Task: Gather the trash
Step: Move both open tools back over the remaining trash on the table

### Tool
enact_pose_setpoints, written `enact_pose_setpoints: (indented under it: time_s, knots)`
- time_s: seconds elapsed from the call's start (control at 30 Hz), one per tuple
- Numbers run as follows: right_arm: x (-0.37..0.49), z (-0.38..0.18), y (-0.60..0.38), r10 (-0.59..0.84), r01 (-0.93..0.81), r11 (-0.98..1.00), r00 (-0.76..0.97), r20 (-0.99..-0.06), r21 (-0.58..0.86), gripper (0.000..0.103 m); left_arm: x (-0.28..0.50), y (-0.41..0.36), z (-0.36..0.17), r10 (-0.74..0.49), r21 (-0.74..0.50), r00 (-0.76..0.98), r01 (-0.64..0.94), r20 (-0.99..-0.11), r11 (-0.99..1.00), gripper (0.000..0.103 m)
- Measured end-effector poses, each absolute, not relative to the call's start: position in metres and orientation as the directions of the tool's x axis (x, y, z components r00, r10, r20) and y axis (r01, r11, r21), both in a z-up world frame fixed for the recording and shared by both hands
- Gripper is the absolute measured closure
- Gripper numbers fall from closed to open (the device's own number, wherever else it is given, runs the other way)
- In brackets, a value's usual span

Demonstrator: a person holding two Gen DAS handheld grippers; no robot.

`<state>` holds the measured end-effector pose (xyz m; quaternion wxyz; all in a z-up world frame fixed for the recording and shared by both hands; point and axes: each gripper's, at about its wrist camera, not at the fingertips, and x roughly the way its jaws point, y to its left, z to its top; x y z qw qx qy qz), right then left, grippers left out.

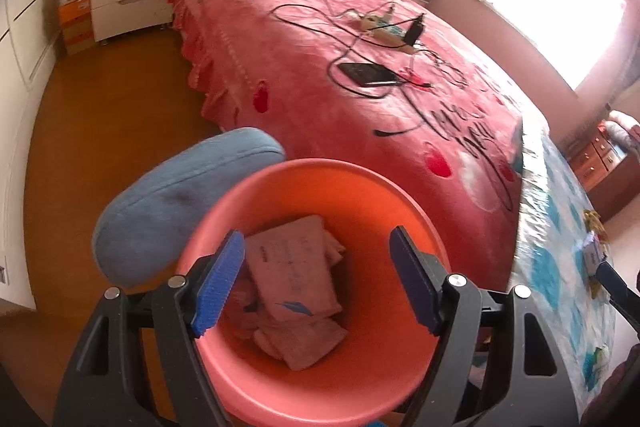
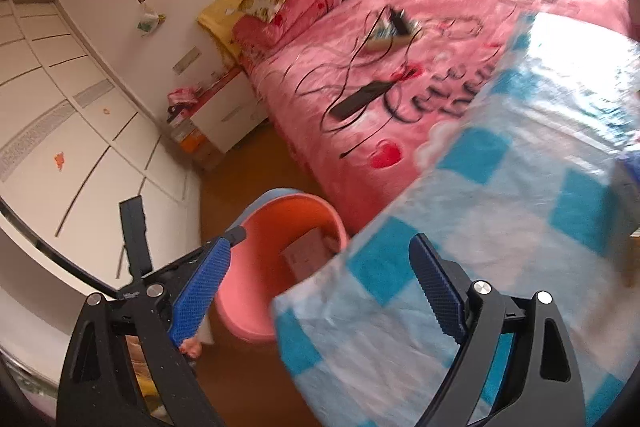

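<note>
Two grippers, both gaping and empty: left gripper [image 1: 316, 279] hovers over the pink bin [image 1: 352, 187] with paper trash [image 1: 294, 283] inside, right gripper [image 2: 320, 283] above the checked tablecloth [image 2: 500, 227]

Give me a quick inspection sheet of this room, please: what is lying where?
Surface: table in blue-and-white checked cloth, beside the bed.
Job's things: orange bin on the floor, crumpled paper packets inside.
Clutter: blue cushion next to the bin.
Grippers: left claw open above the bin, empty; right claw open, empty, at the table edge.
Cables: power strip, black wires and a phone on the bed.
Surroundings: white wardrobe, nightstand, window.
</note>
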<state>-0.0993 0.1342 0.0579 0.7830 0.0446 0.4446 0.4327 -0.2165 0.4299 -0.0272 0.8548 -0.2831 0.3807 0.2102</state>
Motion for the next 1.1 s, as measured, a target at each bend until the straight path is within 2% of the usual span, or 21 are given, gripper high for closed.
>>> enact_pose_setpoints:
  time_s: [0.5,1.1]
  knots:
    - [-0.107,0.059,0.063,0.684,-0.587,0.692,0.348,-0.641,0.421,0.009,-0.183,0.343,0.009,0.024,-0.327,0.684,-0.379,-0.729,0.866,0.027]
    - [-0.1,0.067,-0.003,0.691,-0.539,0.71,0.413,-0.593,0.452,0.009,-0.152,0.258,0.025,-0.061,-0.28,0.664,-0.229,-0.745,0.932,0.027]
